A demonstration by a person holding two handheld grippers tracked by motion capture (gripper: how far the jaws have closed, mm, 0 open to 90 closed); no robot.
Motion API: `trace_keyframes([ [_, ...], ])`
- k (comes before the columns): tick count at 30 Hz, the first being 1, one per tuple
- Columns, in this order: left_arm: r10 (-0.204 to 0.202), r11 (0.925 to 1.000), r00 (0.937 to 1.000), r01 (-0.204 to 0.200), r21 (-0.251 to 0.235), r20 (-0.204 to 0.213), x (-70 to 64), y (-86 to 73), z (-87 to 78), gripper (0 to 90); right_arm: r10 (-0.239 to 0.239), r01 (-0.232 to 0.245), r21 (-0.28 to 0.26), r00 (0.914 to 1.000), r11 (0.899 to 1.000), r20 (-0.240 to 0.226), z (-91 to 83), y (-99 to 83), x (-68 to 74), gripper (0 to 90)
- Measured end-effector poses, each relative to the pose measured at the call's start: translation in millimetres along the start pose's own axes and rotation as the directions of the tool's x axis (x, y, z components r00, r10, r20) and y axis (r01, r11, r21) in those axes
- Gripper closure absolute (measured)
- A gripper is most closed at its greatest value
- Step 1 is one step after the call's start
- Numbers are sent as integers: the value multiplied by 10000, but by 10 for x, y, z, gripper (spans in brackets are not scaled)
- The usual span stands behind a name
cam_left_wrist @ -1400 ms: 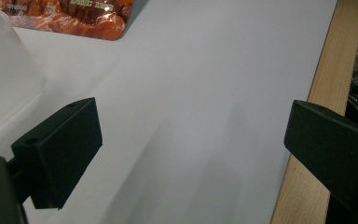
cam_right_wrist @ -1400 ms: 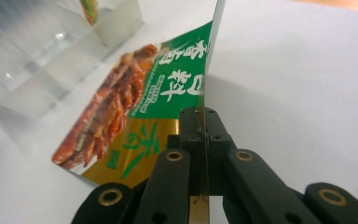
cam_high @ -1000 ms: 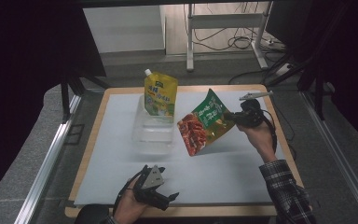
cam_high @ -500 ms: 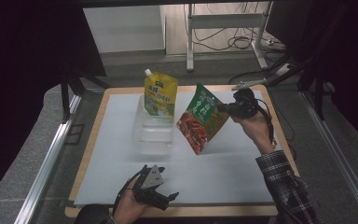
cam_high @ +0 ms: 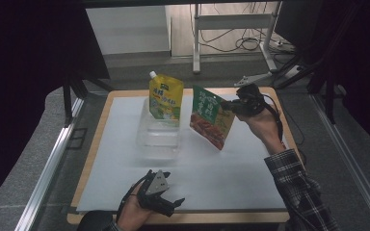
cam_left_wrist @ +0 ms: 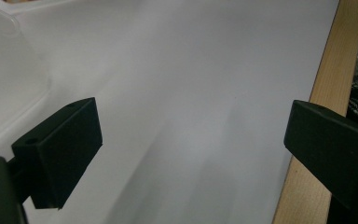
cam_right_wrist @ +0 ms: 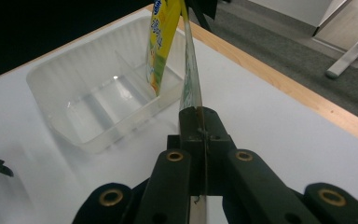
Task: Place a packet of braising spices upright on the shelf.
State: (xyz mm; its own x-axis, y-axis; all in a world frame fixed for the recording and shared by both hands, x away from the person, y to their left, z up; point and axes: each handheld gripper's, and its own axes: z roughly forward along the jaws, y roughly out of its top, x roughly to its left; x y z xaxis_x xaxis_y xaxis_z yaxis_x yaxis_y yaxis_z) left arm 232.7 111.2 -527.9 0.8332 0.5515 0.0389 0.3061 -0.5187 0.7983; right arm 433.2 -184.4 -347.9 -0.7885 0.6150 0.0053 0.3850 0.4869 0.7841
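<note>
my right gripper [cam_high: 230, 105] is clamped on the edge of the green snack pouch [cam_high: 211, 122], jaws fully closed on it, holding it up off the table. pouch hangs tilted, lower corner pointing down toward the white mat [cam_high: 125, 159], not touching it. in the right gripper view the pouch [cam_right_wrist: 189, 79] is seen edge-on, running straight up from between the jaws.

pouch sits just right of the clear plastic tray [cam_high: 159, 137], near it but apart. the tray [cam_right_wrist: 65, 79] has a divider across the middle. a yellow spouted pouch [cam_high: 165, 97] stands upright in its far compartment; near compartment holds nothing. in the right gripper view the yellow pouch [cam_right_wrist: 161, 42] is just beside the green one; can't tell if they touch.

my left gripper [cam_high: 166, 199] is down at the near edge of the table [cam_high: 101, 125], jaws spread wide, nothing between them. left gripper view looks across bare white mat [cam_left_wrist: 191, 93] with the wooden table edge [cam_left_wrist: 321, 107] at right and a tray corner [cam_left_wrist: 4, 60] at top left.
</note>
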Motion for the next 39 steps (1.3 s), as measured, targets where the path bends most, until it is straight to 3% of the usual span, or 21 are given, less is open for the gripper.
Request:
trace_keyframes([
  [13, -32, 10000, 10000, 32, -34, -34, -4, 1, 5, 36, -493, 494, -72, 9987, 9988, 139, -177, 143, 61, 894],
  [27, -37, 10000, 10000, 37, -37, -40, -5, 2, 4, 36, -989, 971, -306, 9930, 9948, -639, -232, 360, 259, 893],
  [39, -319, 9992, 9995, 320, -259, 32, 25, 2, -20, 16, -1064, 1014, -463, 9865, 9938, -1246, -153, 513, 331, 893],
])
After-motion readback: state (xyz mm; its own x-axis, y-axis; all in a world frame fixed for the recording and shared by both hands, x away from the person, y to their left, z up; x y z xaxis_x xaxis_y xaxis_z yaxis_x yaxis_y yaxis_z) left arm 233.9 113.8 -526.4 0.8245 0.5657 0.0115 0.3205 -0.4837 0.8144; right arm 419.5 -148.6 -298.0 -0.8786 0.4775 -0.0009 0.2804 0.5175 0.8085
